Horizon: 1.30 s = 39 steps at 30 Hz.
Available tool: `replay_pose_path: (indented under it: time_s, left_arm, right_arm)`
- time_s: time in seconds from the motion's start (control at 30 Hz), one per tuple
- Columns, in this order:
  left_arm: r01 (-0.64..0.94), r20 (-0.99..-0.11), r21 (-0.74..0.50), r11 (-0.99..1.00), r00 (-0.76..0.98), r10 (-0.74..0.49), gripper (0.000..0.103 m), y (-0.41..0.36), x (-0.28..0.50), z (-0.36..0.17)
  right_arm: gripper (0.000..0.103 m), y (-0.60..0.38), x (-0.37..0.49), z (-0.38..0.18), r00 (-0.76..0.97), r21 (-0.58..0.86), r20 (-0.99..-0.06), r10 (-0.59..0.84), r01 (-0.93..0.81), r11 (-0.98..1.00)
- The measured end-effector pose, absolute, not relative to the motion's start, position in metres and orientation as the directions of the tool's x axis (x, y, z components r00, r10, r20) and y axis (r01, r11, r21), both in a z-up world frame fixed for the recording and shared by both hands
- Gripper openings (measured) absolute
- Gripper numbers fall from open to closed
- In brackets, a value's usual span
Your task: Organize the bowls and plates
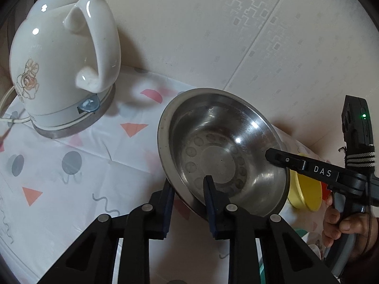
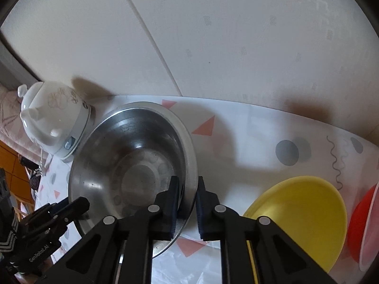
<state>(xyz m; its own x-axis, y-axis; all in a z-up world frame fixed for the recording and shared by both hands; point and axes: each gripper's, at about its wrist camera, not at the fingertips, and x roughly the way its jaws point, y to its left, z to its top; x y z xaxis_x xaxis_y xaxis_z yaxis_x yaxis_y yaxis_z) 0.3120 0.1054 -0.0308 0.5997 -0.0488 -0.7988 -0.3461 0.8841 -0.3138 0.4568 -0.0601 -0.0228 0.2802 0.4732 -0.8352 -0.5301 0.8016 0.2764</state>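
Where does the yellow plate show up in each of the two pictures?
Left wrist view: yellow plate at the right edge, mostly hidden behind the steel bowl.
Right wrist view: yellow plate at lower right, beside the bowl.
Shared landmark: white kettle.

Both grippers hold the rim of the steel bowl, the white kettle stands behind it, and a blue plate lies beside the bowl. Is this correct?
Not fully. The plate beside the steel bowl is yellow, not blue; the right wrist view shows it plainly. The rest holds: the left gripper and the right gripper each have fingers on either side of the rim, and the white kettle stands behind.
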Motion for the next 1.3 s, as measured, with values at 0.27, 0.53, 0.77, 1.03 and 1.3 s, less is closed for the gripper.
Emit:
replay_pose_path:
  time_s: [0.27,0.53,0.77,1.03,1.3]
  left_arm:
    - [-0.346,-0.789,-0.308,0.886,0.613,-0.035,0.025,0.106,0.302,-0.03]
    - [-0.356,-0.782,-0.308,0.882,0.623,-0.021,0.025,0.106,0.28,-0.027]
    - [-0.357,-0.775,-0.309,0.881,0.632,-0.016,0.025,0.103,0.259,-0.023]
    - [-0.338,-0.756,-0.305,0.89,0.655,-0.011,0.025,0.101,0.232,-0.015]
    - [-0.338,-0.753,-0.312,0.888,0.658,-0.014,0.025,0.11,0.199,-0.013]
  right_arm:
    - [0.013,-0.06,0.448,-0.021,0.267,0.276,-0.836,0.479,-0.55,0.788]
    - [0.013,-0.058,0.431,-0.021,0.249,0.282,-0.835,0.49,-0.57,0.771]
    - [0.013,-0.055,0.411,-0.024,0.232,0.296,-0.834,0.501,-0.577,0.761]
    - [0.014,-0.055,0.382,-0.023,0.228,0.303,-0.829,0.511,-0.586,0.752]
    - [0.014,-0.05,0.35,-0.024,0.224,0.317,-0.82,0.526,-0.588,0.745]
